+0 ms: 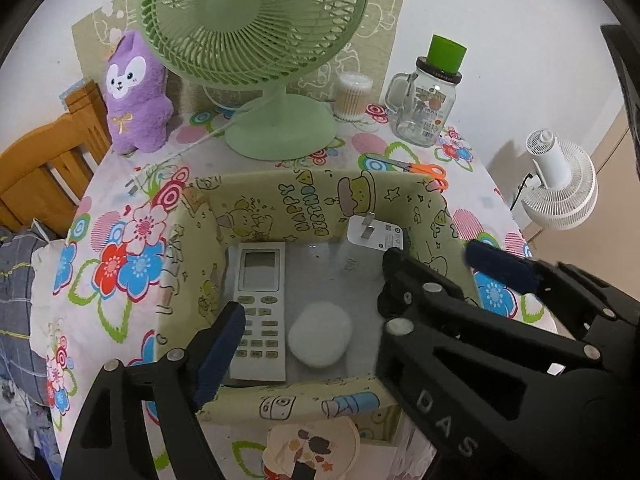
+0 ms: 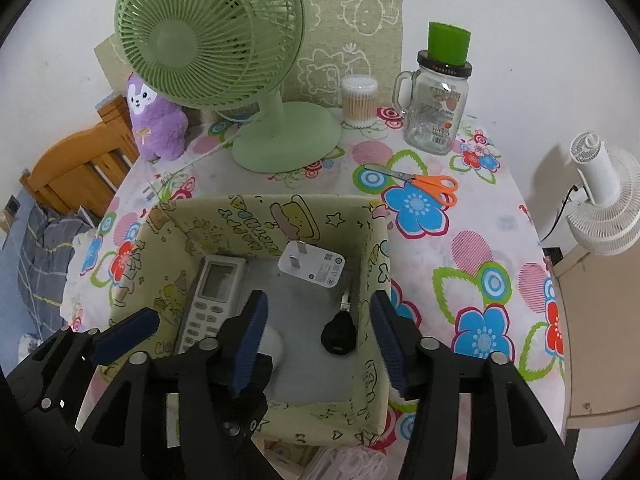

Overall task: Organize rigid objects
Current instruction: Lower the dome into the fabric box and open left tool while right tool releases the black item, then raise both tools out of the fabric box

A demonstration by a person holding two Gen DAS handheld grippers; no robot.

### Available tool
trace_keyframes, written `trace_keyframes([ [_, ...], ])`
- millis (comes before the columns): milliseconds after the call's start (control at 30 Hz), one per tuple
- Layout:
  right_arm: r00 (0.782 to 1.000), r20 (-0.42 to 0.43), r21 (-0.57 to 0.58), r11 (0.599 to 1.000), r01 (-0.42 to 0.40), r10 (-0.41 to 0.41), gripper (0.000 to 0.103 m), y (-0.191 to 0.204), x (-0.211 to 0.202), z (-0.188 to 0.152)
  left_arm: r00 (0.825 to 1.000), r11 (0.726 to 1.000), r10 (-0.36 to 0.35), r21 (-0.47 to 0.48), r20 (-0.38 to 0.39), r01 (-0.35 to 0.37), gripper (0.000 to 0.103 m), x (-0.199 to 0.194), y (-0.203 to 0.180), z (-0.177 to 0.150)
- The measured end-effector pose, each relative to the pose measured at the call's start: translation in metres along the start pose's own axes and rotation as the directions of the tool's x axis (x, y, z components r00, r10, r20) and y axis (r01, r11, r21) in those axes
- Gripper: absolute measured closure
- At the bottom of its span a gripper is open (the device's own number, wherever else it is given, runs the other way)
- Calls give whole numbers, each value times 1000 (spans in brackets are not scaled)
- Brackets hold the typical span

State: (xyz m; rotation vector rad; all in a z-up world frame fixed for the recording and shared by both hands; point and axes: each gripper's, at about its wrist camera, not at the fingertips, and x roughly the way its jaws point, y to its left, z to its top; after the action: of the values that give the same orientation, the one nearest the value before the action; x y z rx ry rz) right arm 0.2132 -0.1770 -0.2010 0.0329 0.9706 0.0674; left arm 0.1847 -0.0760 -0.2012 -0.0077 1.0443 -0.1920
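Note:
A yellow cartoon-print storage box (image 1: 256, 204) (image 2: 256, 216) stands on the flowered table. Inside lie a white remote control (image 1: 262, 308) (image 2: 214, 300), a white plug adapter (image 1: 374, 234) (image 2: 312, 266), a white round object (image 1: 320, 334) (image 2: 276, 344) and a small black object (image 2: 339, 332). My left gripper (image 1: 360, 320) is open, its fingers straddling the box's near half. My right gripper (image 2: 320, 344) is open and empty above the box's right side; it also shows in the left wrist view (image 1: 436, 268). Orange scissors (image 1: 424, 172) (image 2: 424, 184) lie behind the box.
A green desk fan (image 1: 256, 40) (image 2: 224, 52), purple plush toy (image 1: 134, 92) (image 2: 158, 124), cotton swab tub (image 1: 352, 96) (image 2: 359, 100) and glass jar with a green cup (image 1: 428, 100) (image 2: 438, 96) stand at the back. A white fan (image 2: 600, 200) is at right, a wooden chair (image 1: 48, 160) at left.

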Motion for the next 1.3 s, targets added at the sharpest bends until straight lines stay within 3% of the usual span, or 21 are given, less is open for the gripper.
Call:
trace_keyframes([
  [367, 999, 44, 15, 1000, 20, -21, 18, 4, -27, -7, 1000, 1000, -6, 25, 29, 5, 16, -25, -2, -6],
  [1300, 994, 98, 40, 999, 36, -39, 17, 18, -88, -40, 996, 998, -15, 67, 85, 9, 16, -82, -5, -35],
])
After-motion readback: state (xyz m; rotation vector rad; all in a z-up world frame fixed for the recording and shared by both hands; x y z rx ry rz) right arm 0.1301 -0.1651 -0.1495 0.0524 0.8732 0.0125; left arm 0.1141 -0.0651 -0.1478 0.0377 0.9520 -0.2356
